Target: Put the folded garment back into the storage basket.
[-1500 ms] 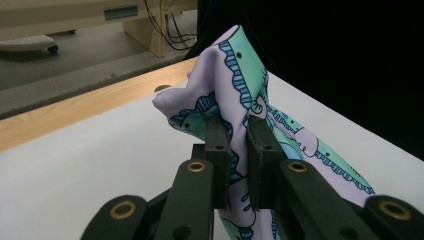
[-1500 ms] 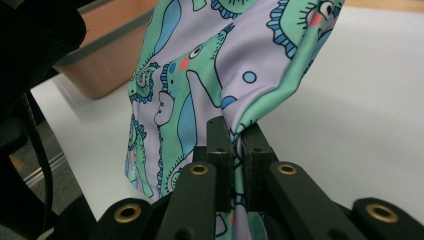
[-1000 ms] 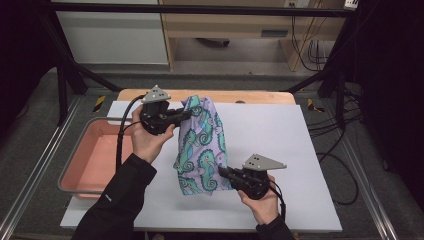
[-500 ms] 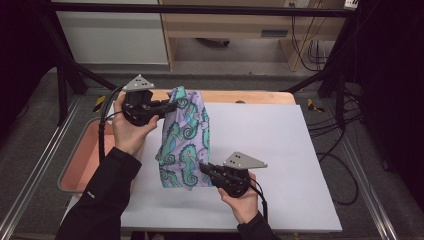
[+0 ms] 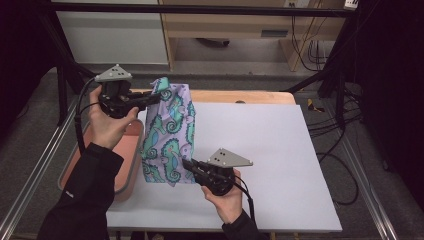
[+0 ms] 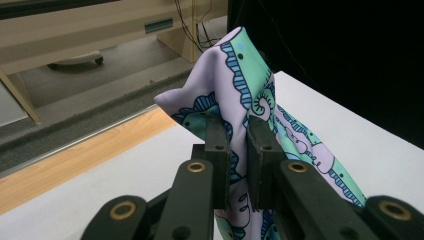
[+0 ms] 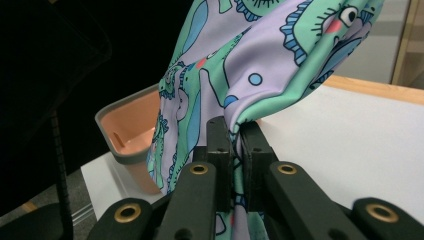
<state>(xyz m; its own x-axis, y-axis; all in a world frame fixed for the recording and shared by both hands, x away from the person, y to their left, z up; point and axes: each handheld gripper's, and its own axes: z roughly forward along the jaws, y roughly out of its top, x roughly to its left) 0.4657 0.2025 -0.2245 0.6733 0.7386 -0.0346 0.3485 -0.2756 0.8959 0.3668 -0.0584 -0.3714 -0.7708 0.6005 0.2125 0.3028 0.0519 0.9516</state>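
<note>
Holding: one seahorse-print cloth [image 5: 170, 135], lilac and teal, hanging off the white table [image 5: 280, 165] between two grippers. Left gripper [image 5: 150, 98] pinches the upper corner; right gripper [image 5: 187, 164] pinches the lower edge near the table. Adjacent: pink bin [image 5: 127, 150], just left of the cloth. Risk: thin fabric could slip from either narrow pinch if pulled taut, dropping short of the bin or draping over its rim.
</note>
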